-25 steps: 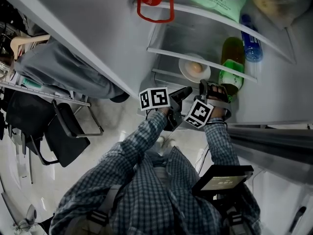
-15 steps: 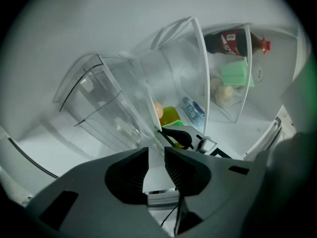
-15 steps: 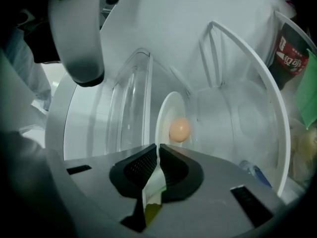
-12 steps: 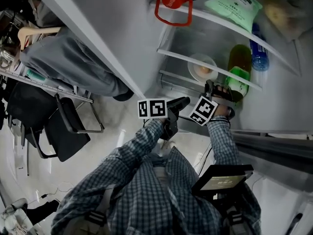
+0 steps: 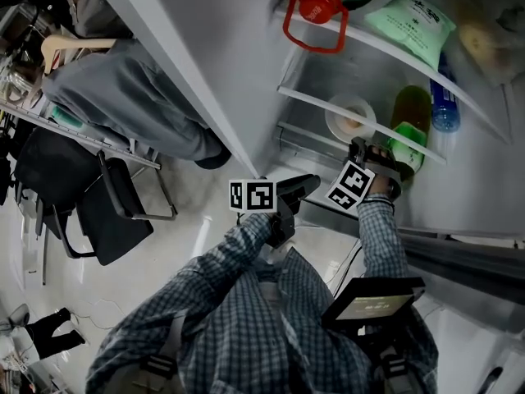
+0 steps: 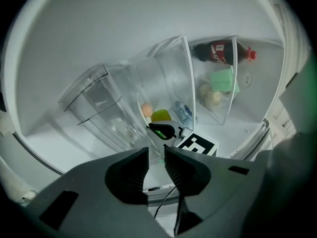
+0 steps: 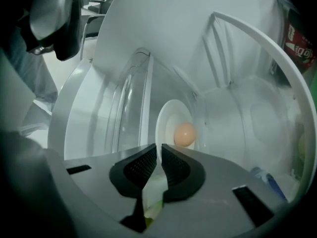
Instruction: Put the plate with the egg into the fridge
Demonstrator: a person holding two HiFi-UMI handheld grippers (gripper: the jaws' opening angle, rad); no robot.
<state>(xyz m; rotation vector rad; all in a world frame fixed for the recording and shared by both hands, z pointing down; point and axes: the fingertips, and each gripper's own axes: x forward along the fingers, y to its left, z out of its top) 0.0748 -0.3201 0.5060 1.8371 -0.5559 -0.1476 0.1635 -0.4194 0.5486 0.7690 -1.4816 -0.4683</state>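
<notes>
A white plate (image 5: 346, 118) carrying a brown egg (image 5: 354, 125) sits inside the open fridge, in the middle compartment under a glass shelf (image 5: 328, 103). My right gripper (image 5: 359, 148) reaches in from the front and is shut on the plate's near rim. In the right gripper view the plate (image 7: 170, 124) stands just past the jaws with the egg (image 7: 184, 134) on it. My left gripper (image 5: 310, 182) hangs outside the fridge, lower left of the plate. Its jaws are shut with nothing between them (image 6: 156, 158).
A green bottle (image 5: 408, 125) and a blue bottle (image 5: 445, 112) stand right of the plate. A red-capped jug (image 5: 316, 11) and a green packet (image 5: 414, 21) lie on the upper shelf. The fridge door (image 5: 180, 64) stands open at left, with a chair (image 5: 107, 212) beyond it.
My right gripper has pushed farther into the fridge with the plate. The left gripper has stayed back outside, and the head view has shifted.
</notes>
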